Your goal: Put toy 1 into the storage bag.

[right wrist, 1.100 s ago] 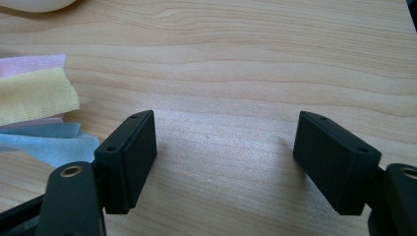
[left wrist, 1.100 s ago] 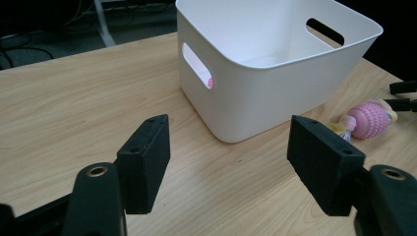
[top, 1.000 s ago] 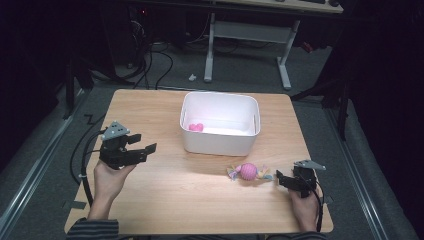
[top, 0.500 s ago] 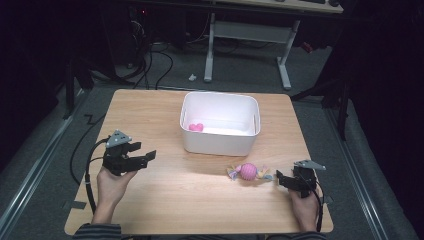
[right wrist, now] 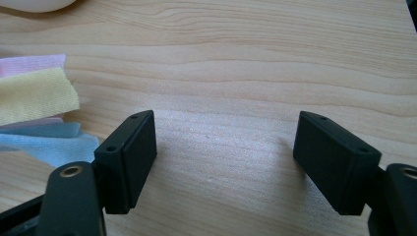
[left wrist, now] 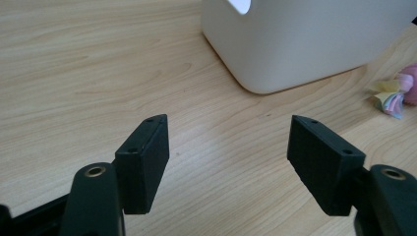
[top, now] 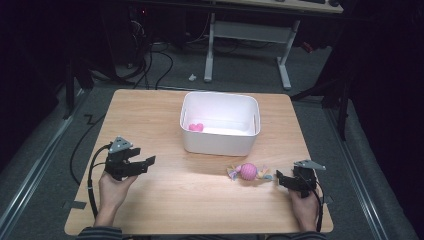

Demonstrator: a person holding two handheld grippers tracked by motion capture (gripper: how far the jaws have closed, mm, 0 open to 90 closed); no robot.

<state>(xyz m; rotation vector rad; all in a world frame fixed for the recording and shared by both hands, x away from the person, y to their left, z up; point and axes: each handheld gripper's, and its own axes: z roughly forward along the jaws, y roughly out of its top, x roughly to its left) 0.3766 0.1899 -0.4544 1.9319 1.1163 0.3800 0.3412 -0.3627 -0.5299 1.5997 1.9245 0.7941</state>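
A white bin (top: 220,142) stands mid-table with a small pink heart-shaped thing (top: 196,127) inside. A pink ball toy (top: 248,171) with pastel cloth tails lies on the wood in front of the bin's right corner. My left gripper (top: 148,162) hovers low at the table's left, open. Its jaws have just been opening a little, with nothing between them. In the left gripper view, that gripper (left wrist: 228,162) faces the bin (left wrist: 295,44) and the toy (left wrist: 396,96). My right gripper (top: 279,178) rests open just right of the toy. The cloth tails (right wrist: 34,98) lie left of its empty jaws (right wrist: 223,162).
The wooden table (top: 150,115) has bare wood between the two hands. Cables trail from both grippers over the front edge. A desk frame (top: 247,32) and floor cables stand beyond the far edge in the dark.
The left hand has sunk toward the table and drawn slightly nearer the front edge. The right hand, the toy and the bin have not moved.
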